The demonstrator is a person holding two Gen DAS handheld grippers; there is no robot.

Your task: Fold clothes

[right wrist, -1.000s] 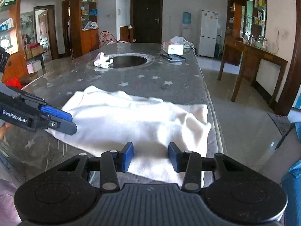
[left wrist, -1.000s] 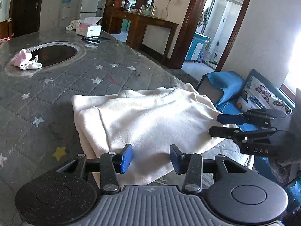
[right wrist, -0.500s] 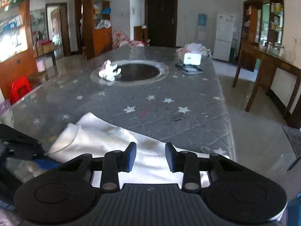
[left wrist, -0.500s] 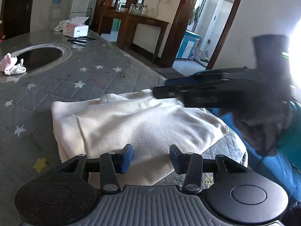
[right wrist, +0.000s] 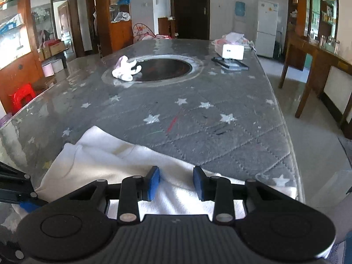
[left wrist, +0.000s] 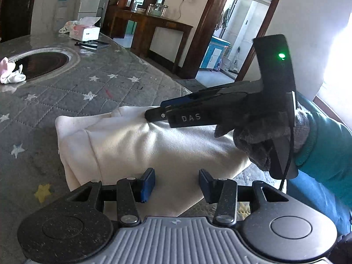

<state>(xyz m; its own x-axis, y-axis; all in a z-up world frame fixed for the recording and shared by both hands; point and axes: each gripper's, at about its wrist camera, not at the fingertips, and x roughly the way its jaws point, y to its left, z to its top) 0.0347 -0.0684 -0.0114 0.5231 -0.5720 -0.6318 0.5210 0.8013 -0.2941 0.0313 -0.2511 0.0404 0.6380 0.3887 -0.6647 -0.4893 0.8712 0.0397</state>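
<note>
grey quilted table cover (right wrist: 220, 114) printed with pale stars stretched across a long table toward a dark wooden door and a white fridge (right wrist: 267, 26), with a round dark inset (right wrist: 162, 67) ringed in silver near the middle. a small pink-and-white bundle of cloth (right wrist: 125, 69) lay on the rim of that inset, and a white tissue box (left wrist: 84, 32) sat near the far end beside a flat black object. the cream-white folded garment (left wrist: 140, 145) lay at the near end of the cover, close to the table's right edge, its folded layers stacked on the left side. the left gripper (left wrist: 176, 181) hovered over the garment's near edge with its blue-padded jaws spread apart and nothing between them. the right gripper (left wrist: 154, 113), held by a hand in a grey knitted glove (left wrist: 264, 140) with a teal sleeve, reached in over the garment's far edge, its tips down at the cloth where the fabric puckered; its jaws had just been closing, and in its own view (right wrist: 176, 181) the pads stood apart with a raised ridge of cloth between them, not visibly pressed.
</note>
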